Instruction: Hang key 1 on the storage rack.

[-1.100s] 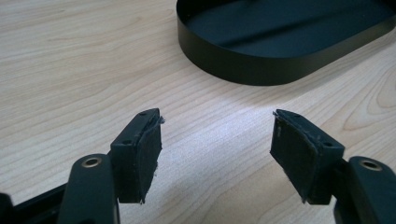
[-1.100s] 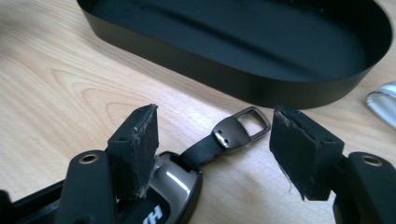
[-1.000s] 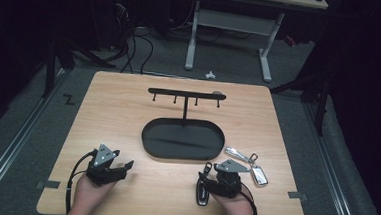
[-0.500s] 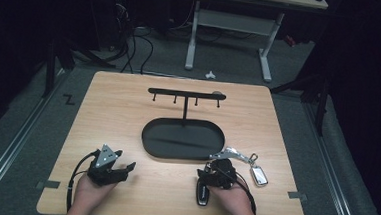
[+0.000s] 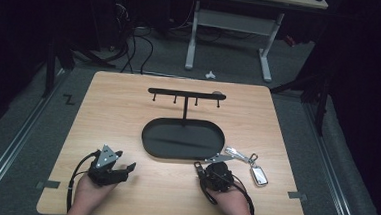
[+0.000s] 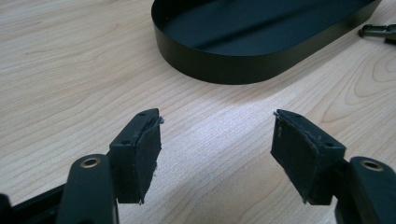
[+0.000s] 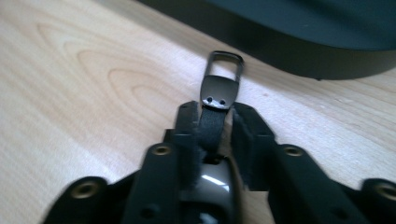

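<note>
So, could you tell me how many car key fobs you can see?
2. One key fob is clamped in the right gripper; the other key fob lies on the table right of it, near the tray.

**Nothing legible on show**

Scanning for print now, and there's none to read. One mark stands out in the high view: a dark Z-shaped sign (image 5: 68, 99) on the grey floor (image 5: 32, 128), just off the table's (image 5: 118, 113) left edge. Whether it's a letter or just tape, I can't tell.
</note>
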